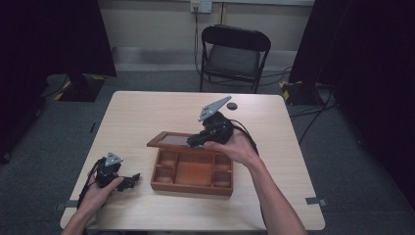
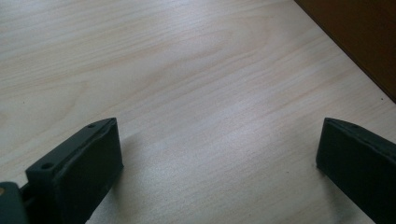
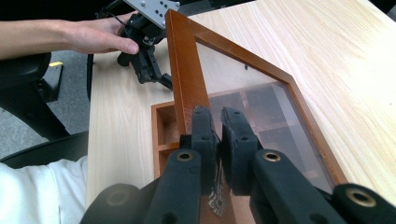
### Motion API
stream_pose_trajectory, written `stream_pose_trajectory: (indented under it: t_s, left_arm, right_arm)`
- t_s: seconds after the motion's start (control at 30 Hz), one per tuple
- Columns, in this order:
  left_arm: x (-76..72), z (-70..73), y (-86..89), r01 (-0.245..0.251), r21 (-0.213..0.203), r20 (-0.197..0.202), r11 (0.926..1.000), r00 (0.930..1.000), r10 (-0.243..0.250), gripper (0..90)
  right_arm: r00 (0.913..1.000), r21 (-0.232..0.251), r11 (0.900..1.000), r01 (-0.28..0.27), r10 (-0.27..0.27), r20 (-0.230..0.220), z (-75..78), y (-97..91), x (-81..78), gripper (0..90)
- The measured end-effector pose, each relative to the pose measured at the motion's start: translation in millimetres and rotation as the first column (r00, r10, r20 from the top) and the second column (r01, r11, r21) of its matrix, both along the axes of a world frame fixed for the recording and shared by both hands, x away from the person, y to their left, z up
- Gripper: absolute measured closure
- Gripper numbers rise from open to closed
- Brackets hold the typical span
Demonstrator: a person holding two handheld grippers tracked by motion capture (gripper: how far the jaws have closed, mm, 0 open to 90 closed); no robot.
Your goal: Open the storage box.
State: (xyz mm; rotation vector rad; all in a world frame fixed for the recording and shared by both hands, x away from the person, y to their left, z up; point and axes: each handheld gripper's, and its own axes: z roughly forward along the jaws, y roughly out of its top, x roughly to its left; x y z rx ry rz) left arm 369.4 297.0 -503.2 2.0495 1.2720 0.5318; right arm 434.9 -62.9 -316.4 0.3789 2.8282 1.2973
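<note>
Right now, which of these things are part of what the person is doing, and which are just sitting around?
In use:
- wooden compartment box
- its glass-paned lid, tilted up and pinched at its front edge by the right gripper

Idle:
- left gripper, open, resting on the table
- small dark disc on the table
- folding chair

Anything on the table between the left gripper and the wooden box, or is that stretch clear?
Bare tabletop. In the high view nothing lies between the left gripper and the wooden box; the left gripper view shows plain wood between its open fingers.
</note>
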Motion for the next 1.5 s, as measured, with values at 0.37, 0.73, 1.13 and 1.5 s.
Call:
stream_pose_trajectory:
  t_s: [0.37,0.73,1.13,1.5]
  left_arm:
    - [0.0,0.0,0.0,0.0,0.0,0.0,1.0,1.0,0.0,0.0]
    - [0.0,0.0,0.0,0.0,0.0,0.0,1.0,1.0,0.0,0.0]
    - [0.0,0.0,0.0,0.0,0.0,0.0,1.0,1.0,0.0,0.0]
    - [0.0,0.0,0.0,0.0,0.0,0.0,1.0,1.0,0.0,0.0]
  right_arm:
    - [1.0,-0.002,1.0,0.002,-0.002,0.0,7.3,-0.4,7.1,84.5]
    - [0.9999,-0.006,1.0,0.006,-0.006,-0.008,12.8,-0.6,13.2,84.5]
    - [0.9999,-0.002,1.0,0.009,-0.009,-0.006,15.8,-1.1,17.2,84.6]
    - [1.0,-0.004,1.0,0.008,-0.008,-0.004,16.2,-0.7,17.9,84.6]
